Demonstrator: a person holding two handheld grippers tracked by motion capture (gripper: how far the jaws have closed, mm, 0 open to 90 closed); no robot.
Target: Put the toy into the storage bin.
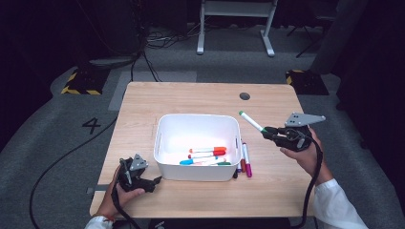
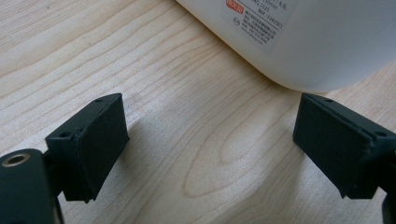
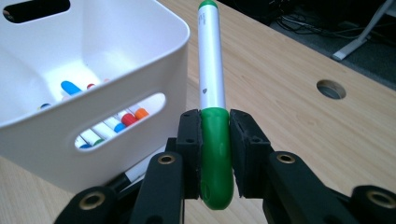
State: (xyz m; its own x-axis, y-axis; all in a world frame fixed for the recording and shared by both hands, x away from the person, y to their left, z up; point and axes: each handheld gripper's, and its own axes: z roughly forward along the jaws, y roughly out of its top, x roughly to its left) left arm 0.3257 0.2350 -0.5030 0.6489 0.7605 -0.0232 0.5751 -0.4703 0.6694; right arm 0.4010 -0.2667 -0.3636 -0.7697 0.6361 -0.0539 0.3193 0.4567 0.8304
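My right gripper [image 1: 270, 134] [image 3: 215, 154] is shut on the green cap of a green-and-white marker [image 1: 251, 121] [image 3: 211, 79], held in the air to the right of the white bin [image 1: 165, 125] [image 3: 154, 42] with its far end pointing up and toward the bin. Several markers [image 1: 207, 155] [image 3: 112, 122] lie inside the bin. Two more markers [image 1: 246, 160] lie on the table against the bin's right side. Near the bin's front left corner [image 2: 299, 51] my left gripper [image 1: 152, 183] [image 2: 210, 149] rests on the table, open, with bare wood between its jaws.
The wooden table [image 1: 200, 98] [image 2: 140, 56] has a round cable hole [image 1: 244, 96] [image 3: 331, 88] at its back right. Cables trail from both grippers over the front edge. A white desk frame [image 1: 236, 24] stands on the floor beyond the table.
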